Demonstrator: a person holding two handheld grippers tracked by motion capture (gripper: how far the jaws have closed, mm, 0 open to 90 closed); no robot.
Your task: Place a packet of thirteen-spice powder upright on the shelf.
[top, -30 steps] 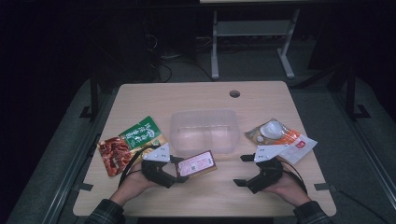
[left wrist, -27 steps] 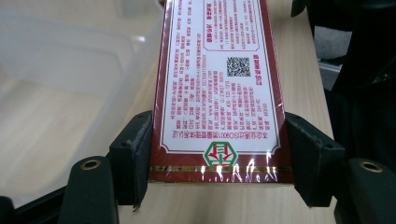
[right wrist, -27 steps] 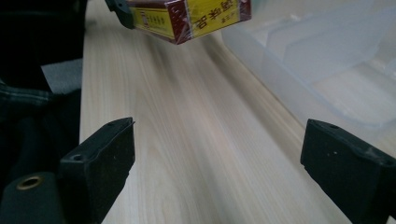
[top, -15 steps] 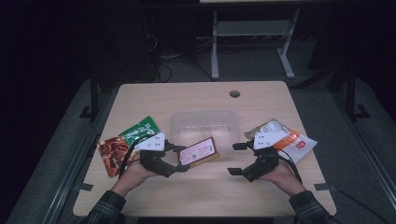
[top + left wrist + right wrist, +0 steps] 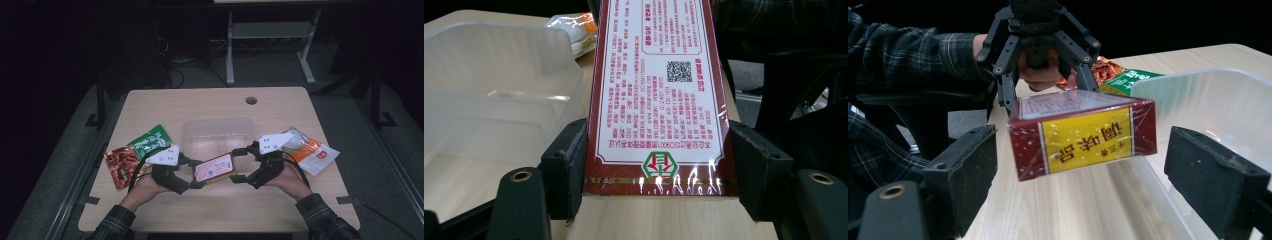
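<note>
A dark red box (image 5: pixel 215 167) with a white printed label hangs just above the table in front of the clear plastic container (image 5: pixel 217 132). My left gripper (image 5: pixel 196 174) is shut on its left end; in the left gripper view both pads (image 5: pixel 569 160) press the sides of the box (image 5: pixel 659 90). My right gripper (image 5: pixel 236 165) is open at the box's right end. In the right gripper view the yellow end face of the box (image 5: pixel 1083 137) sits between the wide jaws, clear of both pads (image 5: pixel 973 165), with the left gripper (image 5: pixel 1048 95) behind it.
A green packet (image 5: pixel 152 140) and a red snack packet (image 5: pixel 120 165) lie at the left of the table (image 5: pixel 210 102). Orange and white packets (image 5: pixel 315 152) lie at the right. A cable hole (image 5: pixel 251 100) is at the back. The container (image 5: pixel 1208 100) is close beside the right jaw.
My right gripper has moved left and up from the table's right side to the box's end. The left gripper has raised the box a little, still gripping it.
</note>
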